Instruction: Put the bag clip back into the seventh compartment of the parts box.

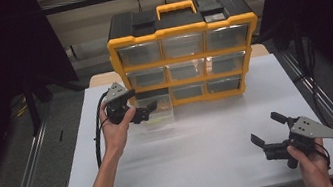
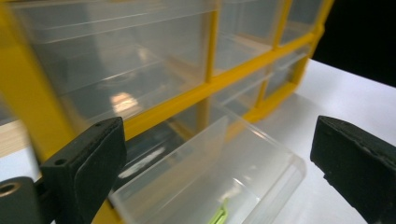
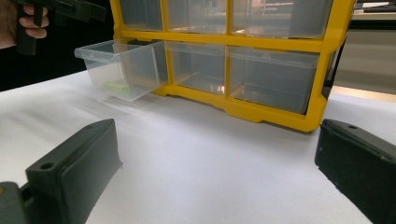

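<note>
— Looking at the clear plastic drawer [image 1: 156,109]: where is it, and which way does it point?

— It sticks out of the bottom-left slot of the yellow-and-black plastic organiser cabinet [image 1: 182,31], its long axis running from the cabinet toward me over the white desk [image 1: 204,153], open side up. A small lime-green piece [image 3: 115,86] lies inside.

— Your tools?

— I hold my left tool [image 1: 148,112] just over that drawer, jaws spread wide with nothing between the pads; no earlier look to compare. My right tool [image 1: 267,131] rests low near the desk's near right corner, jaws spread too, well apart from the cabinet.

— Any writing? Counts?

— No lettering I can read. Nine clear drawers in three rows of three, one orange handle [image 1: 175,8] on top, two tools.
</note>
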A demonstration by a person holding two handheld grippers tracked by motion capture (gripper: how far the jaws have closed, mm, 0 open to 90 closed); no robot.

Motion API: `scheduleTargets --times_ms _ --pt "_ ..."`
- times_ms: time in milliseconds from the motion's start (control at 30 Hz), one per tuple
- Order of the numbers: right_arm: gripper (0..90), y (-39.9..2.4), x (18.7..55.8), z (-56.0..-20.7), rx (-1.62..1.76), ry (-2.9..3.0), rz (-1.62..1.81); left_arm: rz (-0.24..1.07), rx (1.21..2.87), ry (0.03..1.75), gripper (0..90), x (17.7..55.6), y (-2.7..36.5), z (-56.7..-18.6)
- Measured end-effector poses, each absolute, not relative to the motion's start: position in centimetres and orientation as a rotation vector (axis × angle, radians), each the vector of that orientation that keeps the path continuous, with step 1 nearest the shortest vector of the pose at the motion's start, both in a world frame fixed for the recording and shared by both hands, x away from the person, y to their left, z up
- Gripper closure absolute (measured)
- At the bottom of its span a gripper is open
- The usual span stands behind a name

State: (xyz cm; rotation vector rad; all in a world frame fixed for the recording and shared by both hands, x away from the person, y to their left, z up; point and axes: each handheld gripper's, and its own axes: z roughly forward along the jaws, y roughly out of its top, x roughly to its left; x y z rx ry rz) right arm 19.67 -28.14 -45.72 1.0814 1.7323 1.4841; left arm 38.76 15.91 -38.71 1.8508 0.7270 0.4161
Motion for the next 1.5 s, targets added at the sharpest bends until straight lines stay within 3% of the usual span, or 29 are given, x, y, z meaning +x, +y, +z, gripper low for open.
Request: scheduleTargets --times_ms 567,1167,1500 --pt "0.0 -28.2 19.7 -45.7 1.096 1.721 1.473 0.599 1.768 0.761 3.7 35.2 17.8 -40.6" --pt "0.0 -28.4 19.6 -45.6 1.093 1.700 1.468 0.587 1.638 0.821 5.5 30.5 22.0 -42.1" --pt "0.0 -28.5 19.5 -45.6 1.098 1.687 1.468 0.571 1.657 0.815 4.4 27.7 23.9 -43.1"
